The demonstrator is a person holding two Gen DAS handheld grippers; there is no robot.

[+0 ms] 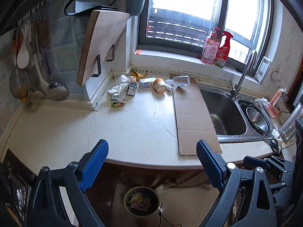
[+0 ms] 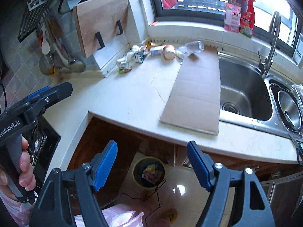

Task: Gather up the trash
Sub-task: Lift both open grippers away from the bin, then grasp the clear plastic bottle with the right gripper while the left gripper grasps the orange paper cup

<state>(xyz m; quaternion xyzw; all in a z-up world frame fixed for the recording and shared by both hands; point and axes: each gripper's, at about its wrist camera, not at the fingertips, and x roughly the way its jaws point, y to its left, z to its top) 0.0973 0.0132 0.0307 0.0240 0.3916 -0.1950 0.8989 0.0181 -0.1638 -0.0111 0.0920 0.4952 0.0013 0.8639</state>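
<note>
Trash lies at the back of the counter: a clear plastic bottle (image 1: 180,80) (image 2: 193,47), an orange cup on its side (image 1: 160,85) (image 2: 169,52), a small white box (image 1: 147,82), a black carton (image 1: 132,89) (image 2: 140,57), crumpled white paper (image 1: 118,88) and a green wrapper (image 1: 117,102) (image 2: 124,68). A round bin (image 1: 141,201) (image 2: 149,171) with some trash stands on the floor under the counter. My left gripper (image 1: 152,157) is open and empty above the counter's front edge. My right gripper (image 2: 152,158) is open and empty over the bin. The left gripper also shows at the left of the right wrist view (image 2: 37,98).
A flat cardboard sheet (image 1: 193,117) (image 2: 195,92) lies beside the steel sink (image 1: 225,111) (image 2: 244,94). A cutting board (image 1: 103,43) leans in its rack. Utensils (image 1: 24,56) hang on the left wall. Two spray bottles (image 1: 217,47) stand on the sill.
</note>
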